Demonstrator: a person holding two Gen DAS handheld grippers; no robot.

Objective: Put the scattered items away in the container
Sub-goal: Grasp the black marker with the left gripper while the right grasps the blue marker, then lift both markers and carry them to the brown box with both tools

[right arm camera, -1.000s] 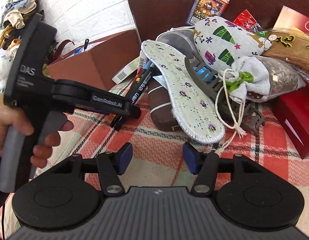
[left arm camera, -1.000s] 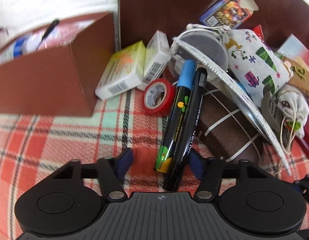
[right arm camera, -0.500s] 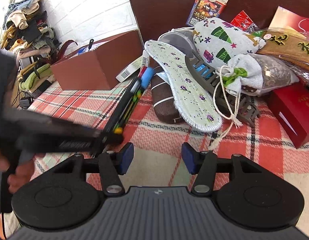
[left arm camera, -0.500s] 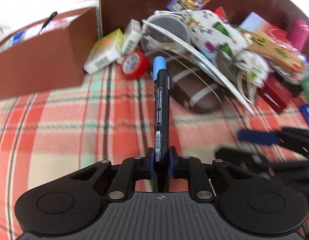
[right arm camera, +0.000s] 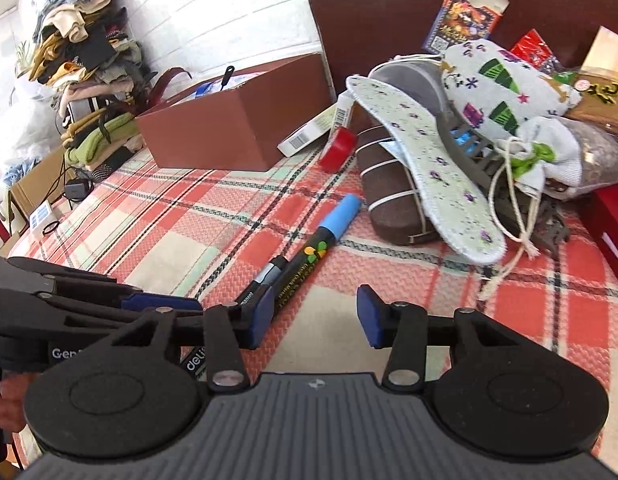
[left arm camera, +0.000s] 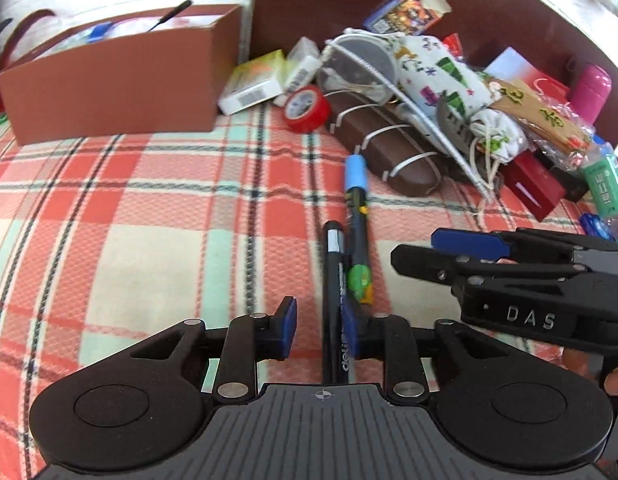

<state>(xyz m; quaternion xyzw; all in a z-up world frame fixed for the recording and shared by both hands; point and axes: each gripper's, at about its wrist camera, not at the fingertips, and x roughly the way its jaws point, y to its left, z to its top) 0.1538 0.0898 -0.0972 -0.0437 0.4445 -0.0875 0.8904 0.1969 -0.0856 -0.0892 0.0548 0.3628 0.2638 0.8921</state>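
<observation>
Surface: plaid cloth over the desk, white brick wall behind.
Box: brown box far left, already holding bits, contents unclear.
Markers: 2 markers, black marker and blue-capped marker, on the cloth; light, stiff, slick; grip mid-barrel.
Left gripper: fingers wide, black marker between.
Right gripper: fingers wide, holding nothing.
Pile: clutter right.

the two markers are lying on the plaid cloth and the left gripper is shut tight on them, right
Not quite. The two markers, the black marker and the blue-capped chalk marker, do lie on the plaid cloth, but the left gripper is open, as the left wrist view shows.
</observation>
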